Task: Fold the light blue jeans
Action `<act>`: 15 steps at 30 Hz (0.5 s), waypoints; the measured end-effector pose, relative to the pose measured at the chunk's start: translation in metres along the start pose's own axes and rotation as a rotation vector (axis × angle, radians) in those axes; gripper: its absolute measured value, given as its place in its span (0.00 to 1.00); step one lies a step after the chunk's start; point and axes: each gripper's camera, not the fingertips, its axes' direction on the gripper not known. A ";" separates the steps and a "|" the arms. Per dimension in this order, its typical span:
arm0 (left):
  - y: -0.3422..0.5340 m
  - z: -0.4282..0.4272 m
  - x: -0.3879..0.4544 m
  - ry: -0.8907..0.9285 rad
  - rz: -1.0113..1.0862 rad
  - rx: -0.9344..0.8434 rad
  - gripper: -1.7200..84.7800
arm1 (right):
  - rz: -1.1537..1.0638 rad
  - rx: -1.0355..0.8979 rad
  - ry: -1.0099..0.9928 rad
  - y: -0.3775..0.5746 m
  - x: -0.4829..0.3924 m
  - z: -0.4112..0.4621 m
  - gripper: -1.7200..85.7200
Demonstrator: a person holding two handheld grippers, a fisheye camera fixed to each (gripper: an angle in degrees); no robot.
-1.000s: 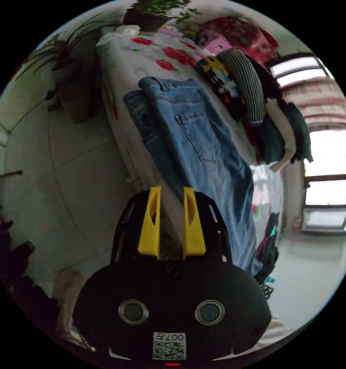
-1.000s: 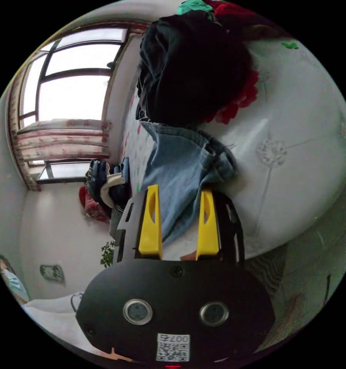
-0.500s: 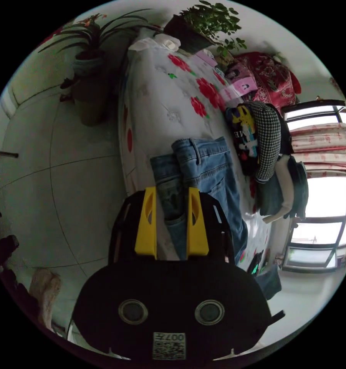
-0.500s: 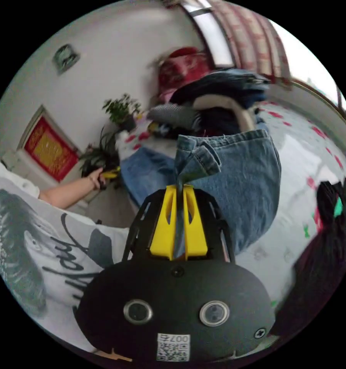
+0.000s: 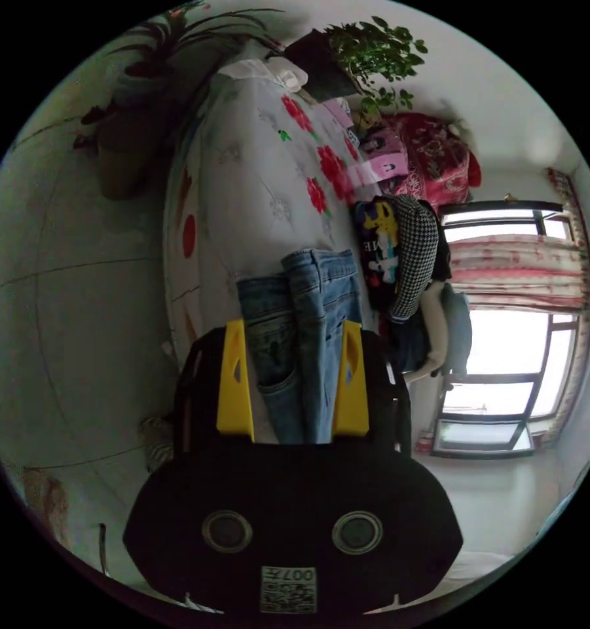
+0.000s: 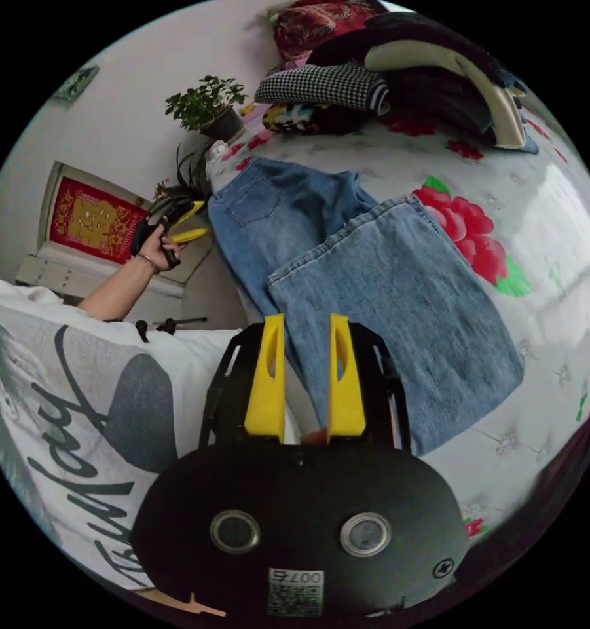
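The light blue jeans (image 6: 373,282) were seen folded legs-over-seat on the flowered bed (image 6: 537,196), both the left tongs (image 5: 293,377) and right tongs (image 6: 306,373) parted and empty; edges were best squared before any further fold.

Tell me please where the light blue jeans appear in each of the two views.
Left gripper view: the light blue jeans lie at centre, just above the left gripper.
Right gripper view: they spread across the middle, above the right gripper.
Shared landmark: the houndstooth garment on the clothes pile.
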 end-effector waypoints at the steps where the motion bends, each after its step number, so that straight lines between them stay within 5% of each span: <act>1: -0.001 0.006 0.004 -0.015 0.006 -0.012 0.25 | -0.018 -0.032 0.012 -0.005 -0.001 0.010 0.08; 5: -0.002 0.054 0.033 -0.283 0.034 -0.121 0.20 | -0.057 -0.067 0.033 -0.014 -0.003 0.029 0.09; 8: 0.018 0.056 0.077 -0.257 0.099 -0.073 0.11 | -0.015 -0.039 0.040 -0.010 0.013 0.022 0.08; 15: 0.158 0.094 0.298 -0.017 0.890 -0.122 0.08 | 0.262 0.256 -0.013 0.050 0.092 -0.042 0.09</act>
